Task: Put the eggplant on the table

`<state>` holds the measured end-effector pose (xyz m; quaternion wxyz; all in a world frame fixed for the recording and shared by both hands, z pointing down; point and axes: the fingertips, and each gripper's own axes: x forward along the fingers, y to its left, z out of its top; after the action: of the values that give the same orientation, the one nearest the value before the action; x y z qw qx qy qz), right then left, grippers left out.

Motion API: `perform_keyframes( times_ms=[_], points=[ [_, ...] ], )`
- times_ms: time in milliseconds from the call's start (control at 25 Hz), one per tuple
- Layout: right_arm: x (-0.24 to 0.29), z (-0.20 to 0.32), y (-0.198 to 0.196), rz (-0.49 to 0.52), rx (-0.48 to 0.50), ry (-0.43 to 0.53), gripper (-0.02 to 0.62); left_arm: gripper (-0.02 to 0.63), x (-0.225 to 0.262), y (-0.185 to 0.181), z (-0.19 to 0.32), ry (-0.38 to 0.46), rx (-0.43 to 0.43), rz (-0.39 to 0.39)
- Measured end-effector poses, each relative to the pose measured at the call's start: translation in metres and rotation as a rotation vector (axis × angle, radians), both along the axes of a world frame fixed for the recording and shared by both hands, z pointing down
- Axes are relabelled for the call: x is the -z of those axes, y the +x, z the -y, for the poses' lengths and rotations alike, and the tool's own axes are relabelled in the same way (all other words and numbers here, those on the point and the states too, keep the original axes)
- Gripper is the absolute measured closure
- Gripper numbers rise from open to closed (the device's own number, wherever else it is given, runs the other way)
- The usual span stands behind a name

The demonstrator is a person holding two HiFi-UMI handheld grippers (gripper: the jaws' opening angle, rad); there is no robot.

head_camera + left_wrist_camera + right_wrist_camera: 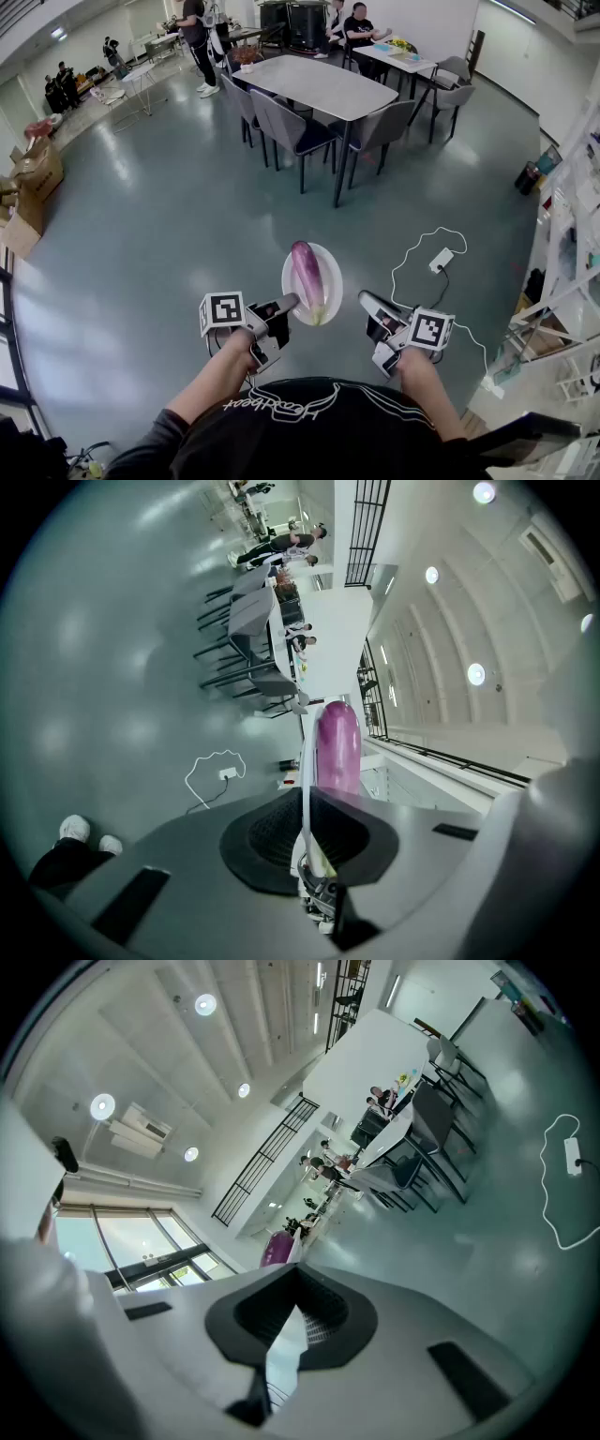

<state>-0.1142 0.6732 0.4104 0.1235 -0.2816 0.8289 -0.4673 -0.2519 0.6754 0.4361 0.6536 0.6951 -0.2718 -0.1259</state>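
A purple eggplant (307, 274) lies on a small white plate (330, 267) held above the grey floor. My left gripper (286, 303) is shut on the plate's near left rim. In the left gripper view the plate (306, 780) runs edge-on between the jaws, with the eggplant (337, 747) just beyond them. My right gripper (366, 300) is shut, holds nothing and hovers just right of the plate, apart from it. The eggplant (275, 1249) peeks over its jaws (286, 1321). The long grey table (314, 84) stands well ahead.
Grey chairs (291, 127) ring the table. A white cable with a power adapter (441, 260) lies on the floor to the right. Shelving (572, 234) lines the right side, cardboard boxes (33, 183) the left. People stand and sit at the far tables.
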Motion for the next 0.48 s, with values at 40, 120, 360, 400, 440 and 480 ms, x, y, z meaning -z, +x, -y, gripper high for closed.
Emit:
perform_keyframes(
  times_ms=[40,120,360,400,440,480],
  points=[
    [0.0004,-0.0009,0.0001,-0.003,-0.001,0.002,0.591,0.58,0.0009,0.0001,0.0005,0.004,-0.002,-0.003],
    [0.0002,-0.0023,0.0007,-0.006,-0.005,0.004,0.591,0.581,0.0024,0.0005,0.0014,0.011,-0.008,-0.009],
    [-0.004,-0.002,0.0008,0.0,-0.008,0.006,0.591,0.58,0.001,0.0031,0.0013,0.004,-0.024,-0.017],
    [-0.0031,-0.0016,0.0,0.003,-0.007,0.009,0.591,0.58,0.001,0.0031,0.0014,0.004,-0.026,-0.018],
    [-0.0027,-0.0014,-0.0008,0.004,-0.007,0.012,0.591,0.58,0.0011,0.0029,0.0015,0.005,-0.028,-0.02],
    [-0.0028,-0.0012,-0.0015,0.002,-0.007,0.013,0.591,0.58,0.001,0.0026,0.0016,0.005,-0.03,-0.021]
  ],
)
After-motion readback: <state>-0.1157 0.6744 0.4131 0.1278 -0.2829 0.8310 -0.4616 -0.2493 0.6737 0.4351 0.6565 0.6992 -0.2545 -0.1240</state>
